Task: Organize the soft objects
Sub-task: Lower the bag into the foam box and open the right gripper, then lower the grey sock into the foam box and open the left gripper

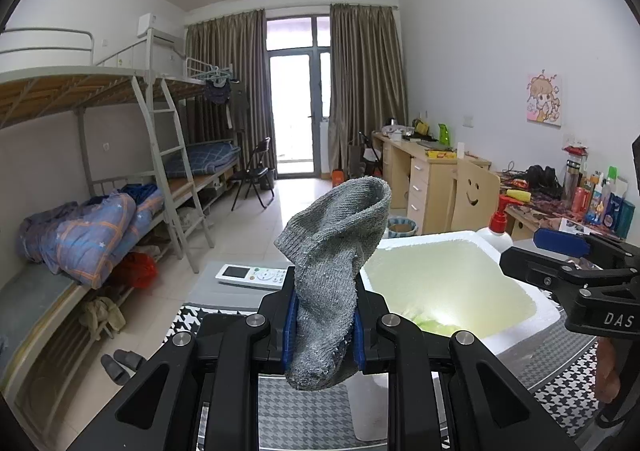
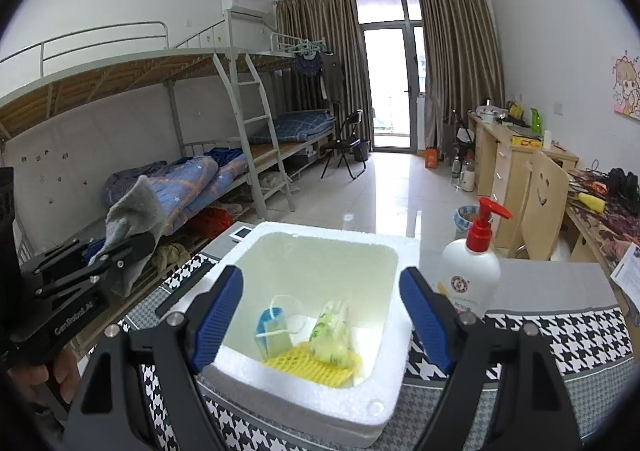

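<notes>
A grey sock (image 1: 332,271) stands up between the blue pads of my left gripper (image 1: 324,315), which is shut on it near the toe end, left of a white foam box (image 1: 436,241). In the right wrist view that same sock (image 2: 136,211) hangs from the left gripper (image 2: 120,247) at the far left. My right gripper (image 2: 322,315) is open, its fingers spread over the foam box (image 2: 320,235) with nothing between the pads. Inside the box lie a blue item with white loops (image 2: 274,325), a green-patterned pouch (image 2: 332,331) and a yellow foam net (image 2: 316,365).
The box sits on a houndstooth cloth (image 2: 560,331). A white pump bottle with a red top (image 2: 472,271) stands just right of the box. A white remote (image 1: 252,276) lies beyond the box's left side. A wooden chair (image 2: 540,203) and cluttered desks line the right wall.
</notes>
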Demonstrator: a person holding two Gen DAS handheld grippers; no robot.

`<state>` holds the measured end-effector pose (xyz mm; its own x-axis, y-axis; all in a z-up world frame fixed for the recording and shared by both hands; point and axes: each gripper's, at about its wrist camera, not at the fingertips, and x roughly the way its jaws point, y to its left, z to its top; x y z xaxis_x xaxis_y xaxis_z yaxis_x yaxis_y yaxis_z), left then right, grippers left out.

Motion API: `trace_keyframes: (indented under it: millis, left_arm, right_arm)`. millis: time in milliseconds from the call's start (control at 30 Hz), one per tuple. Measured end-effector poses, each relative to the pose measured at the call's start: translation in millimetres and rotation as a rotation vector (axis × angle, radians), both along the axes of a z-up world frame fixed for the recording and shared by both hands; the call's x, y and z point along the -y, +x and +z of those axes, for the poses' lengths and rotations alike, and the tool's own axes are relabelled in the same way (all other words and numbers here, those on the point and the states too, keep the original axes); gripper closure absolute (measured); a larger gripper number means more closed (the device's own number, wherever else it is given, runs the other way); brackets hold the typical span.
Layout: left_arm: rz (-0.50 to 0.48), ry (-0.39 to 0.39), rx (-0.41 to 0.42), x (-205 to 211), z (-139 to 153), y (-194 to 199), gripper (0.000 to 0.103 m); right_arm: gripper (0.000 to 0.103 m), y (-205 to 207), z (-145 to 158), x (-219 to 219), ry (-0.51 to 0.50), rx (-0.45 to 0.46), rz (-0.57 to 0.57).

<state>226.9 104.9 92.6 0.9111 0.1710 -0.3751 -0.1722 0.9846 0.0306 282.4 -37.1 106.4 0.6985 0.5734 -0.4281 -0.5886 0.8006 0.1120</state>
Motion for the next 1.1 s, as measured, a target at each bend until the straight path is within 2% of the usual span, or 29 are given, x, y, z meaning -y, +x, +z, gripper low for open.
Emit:
trace_keyframes:
  millis: [400,633,767,1100]
  left_arm:
    - [-0.053,-0.005,0.009,17,5,10,0.08]
    - [-0.099,-0.011,-0.003,27,6,22,0.08]
    - [-0.119,-0.003,-0.011,35,5,29,0.08]
    - [-0.156,0.006,-0.055,51,1,48,0.08]
  right_arm:
    - [0.019,-14,-1,30,0.012,0.022,-0.036]
    - [0.0,-27,-2,41,-0.019,0.07,-0.093]
    - [0.0,-29,-5,47,-0.062,0.079,-0.117]
    - [0.0,-35,-12,68,-0.076,0.095,-0.159]
